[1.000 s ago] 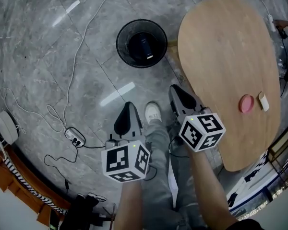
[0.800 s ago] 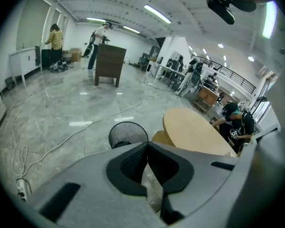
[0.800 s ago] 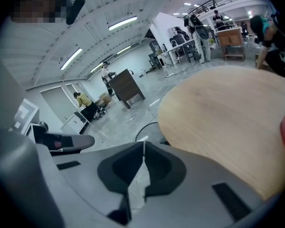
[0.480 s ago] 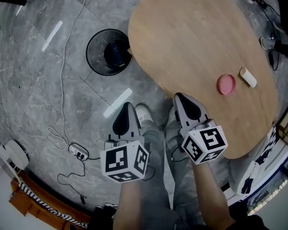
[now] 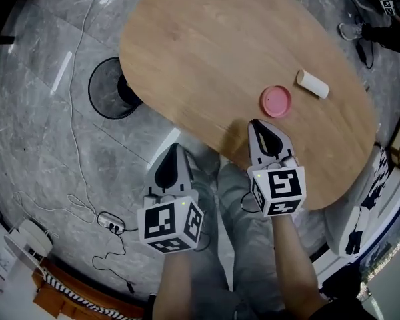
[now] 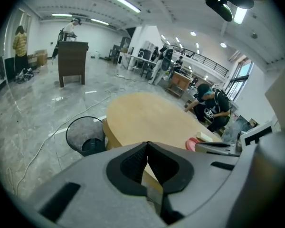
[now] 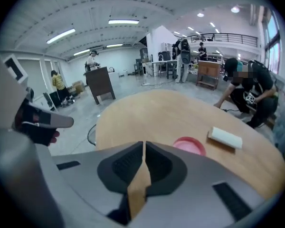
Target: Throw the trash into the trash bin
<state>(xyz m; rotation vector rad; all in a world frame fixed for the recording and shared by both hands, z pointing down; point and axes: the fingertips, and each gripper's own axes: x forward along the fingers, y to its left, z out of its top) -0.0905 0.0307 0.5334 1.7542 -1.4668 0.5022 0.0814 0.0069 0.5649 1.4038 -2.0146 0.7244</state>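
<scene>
We keep the left gripper [image 5: 175,153] and the right gripper [image 5: 262,127] clenched and empty; the right one is over the table [image 5: 207,39], near the pink disc [image 5: 276,101].

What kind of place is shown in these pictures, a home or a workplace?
Probably a workplace: a large open hall, perhaps a lab or an office. It has a polished grey stone floor, long strip lights on a high ceiling, and a railed upper gallery at the far end.

Grey left gripper [image 5: 176,147] and right gripper [image 5: 255,122], black-padded jaws; seemingly grey trousers [image 5: 243,259].
</scene>
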